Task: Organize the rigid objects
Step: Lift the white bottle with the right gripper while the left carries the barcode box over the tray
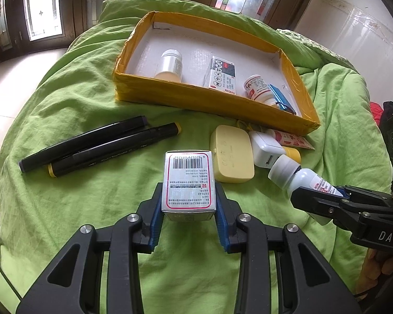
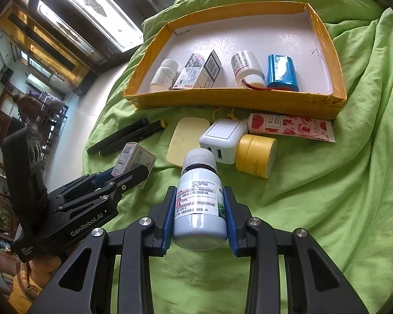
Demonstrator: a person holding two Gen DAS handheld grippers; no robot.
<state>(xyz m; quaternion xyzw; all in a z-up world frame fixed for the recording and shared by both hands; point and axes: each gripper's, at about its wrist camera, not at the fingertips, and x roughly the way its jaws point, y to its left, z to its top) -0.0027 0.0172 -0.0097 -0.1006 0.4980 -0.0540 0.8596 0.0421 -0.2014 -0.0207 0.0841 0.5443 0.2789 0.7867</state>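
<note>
1. The left gripper [image 1: 188, 204] is seen closed on a small white carton [image 1: 188, 183], whose barcode face is turned upward; the carton is clamped between the blue pads [image 1: 156, 222] above the green blanket [image 1: 65, 196].
2. The right gripper [image 2: 200, 217] is seen closed on a pale plastic bottle [image 2: 200, 209] with a white ribbed cap, its printed label facing up and the cap pointing toward the far side.
3. A shallow yellow-edged tray [image 2: 235, 99] is placed on the far part of the blanket. Along its near wall are laid, from left to right, a white pill bottle [image 2: 163, 76], a printed box [image 2: 199, 72], a second white bottle [image 2: 246, 68] and a blue battery pack [image 2: 283, 72].
4. Just near the tray, on the blanket, a pale yellow case [image 2: 184, 138], a white plug adapter [image 2: 222, 137], a yellow jar [image 2: 256, 155] and a flowered tube [image 2: 290, 127] are grouped close together.
5. Two black markers [image 1: 91, 149] are laid side by side to the left of this group, apart from the tray.
6. Glazed doors [image 1: 42, 5] are visible beyond the far edge of the blanket.
</note>
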